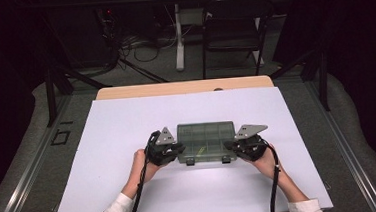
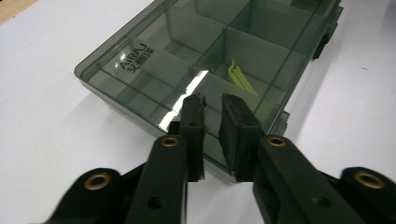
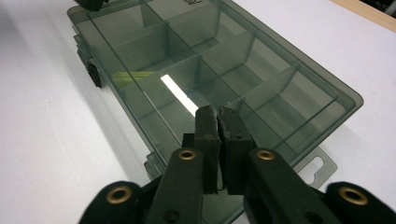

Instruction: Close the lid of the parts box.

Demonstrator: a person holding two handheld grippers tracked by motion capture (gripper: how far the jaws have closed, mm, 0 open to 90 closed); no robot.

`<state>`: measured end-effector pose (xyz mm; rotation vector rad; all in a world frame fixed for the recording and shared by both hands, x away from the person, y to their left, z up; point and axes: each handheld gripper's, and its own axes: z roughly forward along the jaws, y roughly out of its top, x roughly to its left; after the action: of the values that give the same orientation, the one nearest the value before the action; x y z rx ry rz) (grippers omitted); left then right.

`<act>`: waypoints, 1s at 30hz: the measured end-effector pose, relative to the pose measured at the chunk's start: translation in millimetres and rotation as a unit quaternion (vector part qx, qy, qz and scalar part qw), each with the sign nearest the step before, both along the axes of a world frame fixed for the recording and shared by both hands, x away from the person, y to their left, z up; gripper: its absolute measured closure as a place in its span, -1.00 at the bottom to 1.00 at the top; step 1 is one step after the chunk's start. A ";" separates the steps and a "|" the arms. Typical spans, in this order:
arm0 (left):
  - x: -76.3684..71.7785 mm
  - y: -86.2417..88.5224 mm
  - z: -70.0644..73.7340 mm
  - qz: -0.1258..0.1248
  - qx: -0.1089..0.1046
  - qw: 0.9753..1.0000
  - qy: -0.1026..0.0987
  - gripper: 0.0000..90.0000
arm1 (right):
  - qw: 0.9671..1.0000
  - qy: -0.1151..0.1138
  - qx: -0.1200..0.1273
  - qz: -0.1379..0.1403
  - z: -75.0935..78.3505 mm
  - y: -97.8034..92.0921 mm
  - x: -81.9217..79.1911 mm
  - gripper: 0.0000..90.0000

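A smoky translucent compartment box (image 1: 206,141) lies shut on the white sheet, its two latches facing the person. A thin yellow-green piece (image 2: 240,77) rests inside one compartment, also visible through the lid in the right gripper view (image 3: 130,74). My left gripper (image 1: 179,149) is at the box's left end; its jaws (image 2: 212,105) stand a narrow gap apart over the lid's edge with nothing between them. My right gripper (image 1: 229,144) is at the box's right end. Its pads (image 3: 218,114) are pressed together above the lid of the box (image 3: 261,60).
A white sheet (image 1: 127,125) covers most of the wooden table (image 1: 184,87). Beyond the table's far edge stand a black chair (image 1: 233,27), a white table leg (image 1: 178,36) and floor cables. Both forearms come in from the near edge.
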<state>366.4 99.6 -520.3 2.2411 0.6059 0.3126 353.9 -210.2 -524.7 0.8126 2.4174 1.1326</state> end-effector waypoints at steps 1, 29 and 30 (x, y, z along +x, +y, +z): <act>-0.5 -0.8 0.2 -0.001 0.004 1.000 -0.002 0.63 | 1.000 -0.001 0.000 -0.002 0.2 0.0 0.1 0.89; -36.1 41.4 11.4 0.053 0.022 0.998 -0.017 -0.85 | 1.000 0.017 0.012 -0.006 19.4 8.3 -31.0 -0.83; -37.6 43.3 11.3 0.055 0.024 0.998 -0.017 -0.87 | 1.000 0.017 0.013 -0.008 19.7 8.0 -32.9 -0.84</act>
<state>328.9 142.9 -509.1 2.2480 0.7115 0.4247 321.0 -202.2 -505.0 0.8635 2.4240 1.1547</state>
